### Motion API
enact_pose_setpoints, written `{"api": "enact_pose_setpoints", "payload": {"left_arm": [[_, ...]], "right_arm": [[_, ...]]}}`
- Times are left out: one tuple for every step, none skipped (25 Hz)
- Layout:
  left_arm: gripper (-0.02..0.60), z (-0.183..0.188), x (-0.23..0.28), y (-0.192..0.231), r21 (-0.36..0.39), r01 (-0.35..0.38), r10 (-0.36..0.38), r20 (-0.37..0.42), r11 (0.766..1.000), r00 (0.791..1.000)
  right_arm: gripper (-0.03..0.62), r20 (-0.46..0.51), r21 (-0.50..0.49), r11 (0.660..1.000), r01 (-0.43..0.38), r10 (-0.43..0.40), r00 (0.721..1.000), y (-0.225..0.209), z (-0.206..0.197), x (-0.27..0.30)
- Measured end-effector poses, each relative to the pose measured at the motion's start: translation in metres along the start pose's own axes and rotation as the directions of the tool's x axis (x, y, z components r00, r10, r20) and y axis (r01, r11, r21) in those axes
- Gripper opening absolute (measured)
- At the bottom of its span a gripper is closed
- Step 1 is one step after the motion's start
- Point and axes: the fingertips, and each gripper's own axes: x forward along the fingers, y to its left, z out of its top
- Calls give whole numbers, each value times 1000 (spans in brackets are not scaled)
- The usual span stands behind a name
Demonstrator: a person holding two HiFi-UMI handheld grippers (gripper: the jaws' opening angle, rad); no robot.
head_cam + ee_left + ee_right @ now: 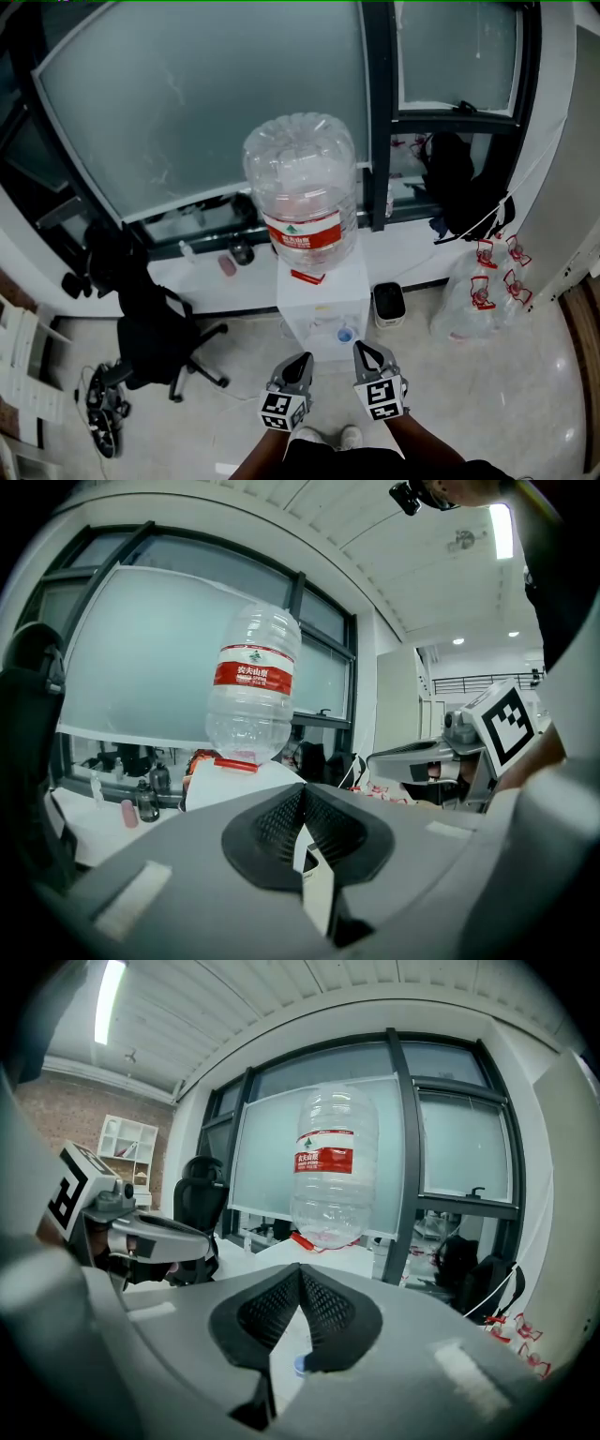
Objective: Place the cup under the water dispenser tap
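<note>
A white water dispenser (323,298) stands against the window wall with a big clear bottle (302,178) upside down on top. Its blue tap (345,335) shows on the front, and again between the pads in the right gripper view (299,1365). My left gripper (298,360) and right gripper (364,349) hover side by side just in front of the dispenser, pointing at it. Both are shut with nothing between the pads, as the left gripper view (302,791) and the right gripper view (300,1269) also show. I see no cup in any view.
A black office chair (155,328) stands to the left of the dispenser. A small black bin (388,304) and clear plastic bags (478,291) sit to its right. Small bottles (228,264) and a dark bag (459,183) rest on the window ledge behind.
</note>
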Motion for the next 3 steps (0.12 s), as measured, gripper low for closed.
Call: {"api": "enact_pose_setpoints", "payload": {"left_arm": [[17, 0, 0, 0, -3, -1, 1, 1, 1000, 1000], [17, -1, 0, 0, -5, -2, 2, 2, 1000, 1000], [17, -1, 1, 0, -8, -3, 3, 2, 1000, 1000]], "right_arm": [[2, 0, 0, 1000, -1, 1, 1000, 0, 0, 0], [2, 0, 1, 1000, -1, 1, 1000, 0, -1, 0], [2, 0, 1, 1000, -2, 2, 1000, 0, -1, 0]]}}
